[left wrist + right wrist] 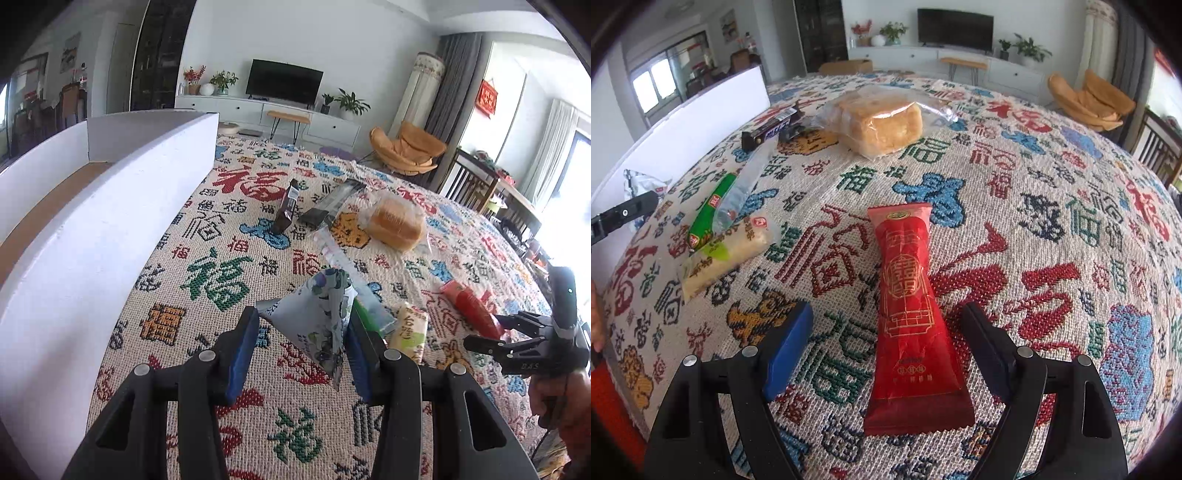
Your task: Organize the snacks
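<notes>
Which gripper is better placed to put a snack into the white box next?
Left. The left gripper already holds the pale floral packet beside the white box. The right gripper is open around the red packet on the cloth.

Premises: a lived-in home, the living room. Ahead of the jaws, against the far wall, a flat television (283,82) stands on a long white cabinet (266,110) with potted plants (351,103) and a vase of red flowers (194,77). A small wooden bench (288,119) sits before the cabinet. Ahead and to the right of the jaws are an orange lounge chair (406,151), grey curtains (448,99) and a red wall hanging (488,98). Beneath the jaws lies a woven cloth (1015,206) patterned with coloured Chinese characters. A dining area with dark wooden chairs (72,101) shows far left.
</notes>
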The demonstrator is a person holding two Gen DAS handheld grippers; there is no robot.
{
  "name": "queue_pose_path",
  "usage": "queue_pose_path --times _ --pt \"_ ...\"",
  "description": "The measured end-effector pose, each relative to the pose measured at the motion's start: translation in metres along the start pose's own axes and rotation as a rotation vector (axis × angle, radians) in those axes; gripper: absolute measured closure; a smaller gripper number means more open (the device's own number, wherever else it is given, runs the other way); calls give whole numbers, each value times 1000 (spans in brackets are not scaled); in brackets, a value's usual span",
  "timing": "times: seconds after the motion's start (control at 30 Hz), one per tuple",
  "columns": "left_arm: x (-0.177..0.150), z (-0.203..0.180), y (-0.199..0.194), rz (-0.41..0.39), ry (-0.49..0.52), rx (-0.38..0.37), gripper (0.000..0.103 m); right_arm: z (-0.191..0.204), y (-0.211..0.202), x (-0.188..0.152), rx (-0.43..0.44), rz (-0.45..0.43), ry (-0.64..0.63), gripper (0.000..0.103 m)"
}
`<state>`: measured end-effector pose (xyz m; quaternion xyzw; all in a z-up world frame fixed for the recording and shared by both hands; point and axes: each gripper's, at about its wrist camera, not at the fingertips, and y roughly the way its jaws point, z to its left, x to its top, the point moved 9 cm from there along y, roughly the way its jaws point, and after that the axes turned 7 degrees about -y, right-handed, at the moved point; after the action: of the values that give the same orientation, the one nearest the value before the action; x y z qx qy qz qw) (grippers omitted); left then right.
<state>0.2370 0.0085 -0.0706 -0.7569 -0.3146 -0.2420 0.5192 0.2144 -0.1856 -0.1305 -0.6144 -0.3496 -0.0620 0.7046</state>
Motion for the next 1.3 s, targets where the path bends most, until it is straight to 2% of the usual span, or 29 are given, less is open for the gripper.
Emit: queue_pose_path --times 0.07,0.13,0.23,0.27,0.3,0.33,0.37,0.47,0.53,0.6,0.73,0.8,0.87,0.93,0.97,1.03,1.13,1.23,1.3 --pt "2 -1 -14 -27 -12 -15 58 -4 -4 4 51 66 35 20" --pt "0 0 -24 -36 -28 -27 58 -8 -4 8 66 131 59 20" --pt "-2 2 -41 -44 -57 -48 58 -10 2 16 46 165 43 22" --pt "-2 3 -49 -52 -68 -59 58 -9 6 16 37 177 32 26" --pt "-1 5 -58 -61 -80 -66 58 -9 9 14 28 193 26 39" --pt "0 7 -67 -70 -97 -73 58 -11 10 12 7 205 20 77" --pt "3 12 -76 -77 -116 -81 58 -14 8 13 -37 195 8 84" --pt "22 32 -111 -120 -180 -102 58 -6 -2 23 16 172 71 86" --pt "41 54 -136 -154 -205 -85 58 19 -23 51 69 103 54 86" --pt "58 81 -154 -171 -219 -39 58 61 -47 88 151 29 19 86" --pt "88 146 -178 -182 -214 135 58 178 -88 168 359 -102 -89 86" --pt "99 176 -185 -179 -222 210 57 241 -97 201 450 -136 -149 86" --pt "106 200 -191 -184 -234 306 54 292 -98 226 504 -159 -186 86" --pt "107 221 -192 -180 -253 389 23 330 -94 248 525 -196 -200 81" --pt "105 229 -193 -184 -261 415 3 342 -92 254 513 -216 -208 63" --pt "99 236 -196 -201 -259 443 0 351 -86 261 472 -235 -210 32" --pt "83 240 -192 -191 -275 448 0 335 -90 254 480 -279 -186 33" --pt "67 221 -180 -174 -303 369 0 284 -85 233 397 -292 -187 33" --pt "61 197 -170 -156 -293 309 0 240 -75 210 336 -268 -180 33"
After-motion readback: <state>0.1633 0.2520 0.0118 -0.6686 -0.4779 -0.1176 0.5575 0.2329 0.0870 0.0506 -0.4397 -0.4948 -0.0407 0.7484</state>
